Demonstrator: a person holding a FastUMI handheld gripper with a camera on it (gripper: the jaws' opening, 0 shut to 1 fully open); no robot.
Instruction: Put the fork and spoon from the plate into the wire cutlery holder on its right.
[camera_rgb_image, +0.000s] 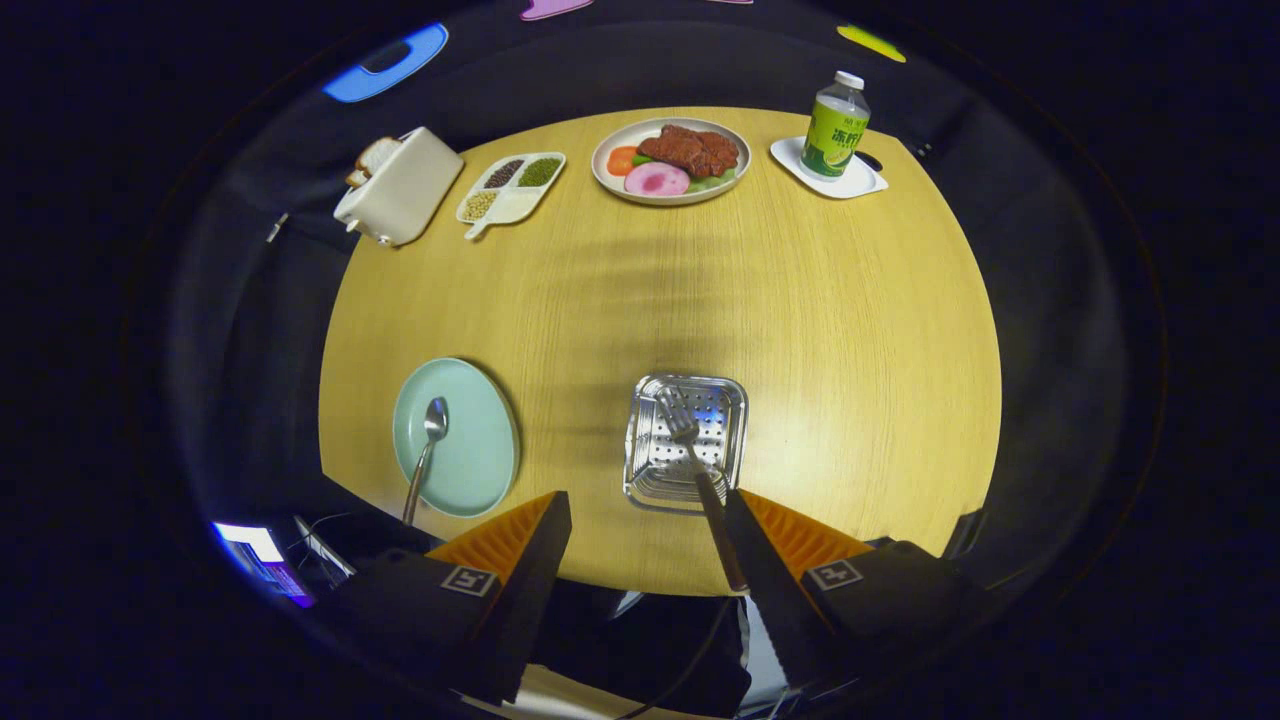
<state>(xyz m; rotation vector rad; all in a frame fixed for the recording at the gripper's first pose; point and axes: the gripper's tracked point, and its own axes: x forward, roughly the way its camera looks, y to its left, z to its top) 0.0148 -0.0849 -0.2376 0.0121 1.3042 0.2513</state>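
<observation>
Gripper (645, 520) spread wide over the near edge of a round, pale wooden counter (820, 320), pinching nothing. Just ahead of the fingers, a square, perforated, shiny metal cutlery holder (642, 470). Silver metal fork (690, 445) leaning in it, tines up over the holder's floor, handle slanting back over the near rim and lying against the inner edge of the right finger (760, 540); whether touching that finger or merely crossing in front of it, cannot tell. Left finger (530, 545) well apart from the fork.

Left of the holder, a round, pale green plate (480, 450), with a silver metal spoon (428, 450) resting on it, bowl toward the far side, handle running off the near rim.

Across the counter's far side: a cream toaster (405, 190) with bread slices in its slots, a white divided dish (520, 205) of beans and seeds, a white plate (603, 170) carrying meat and sliced vegetables, and a green-labelled plastic bottle (836, 128) with a white cap upright on a white square tray (860, 182).
</observation>
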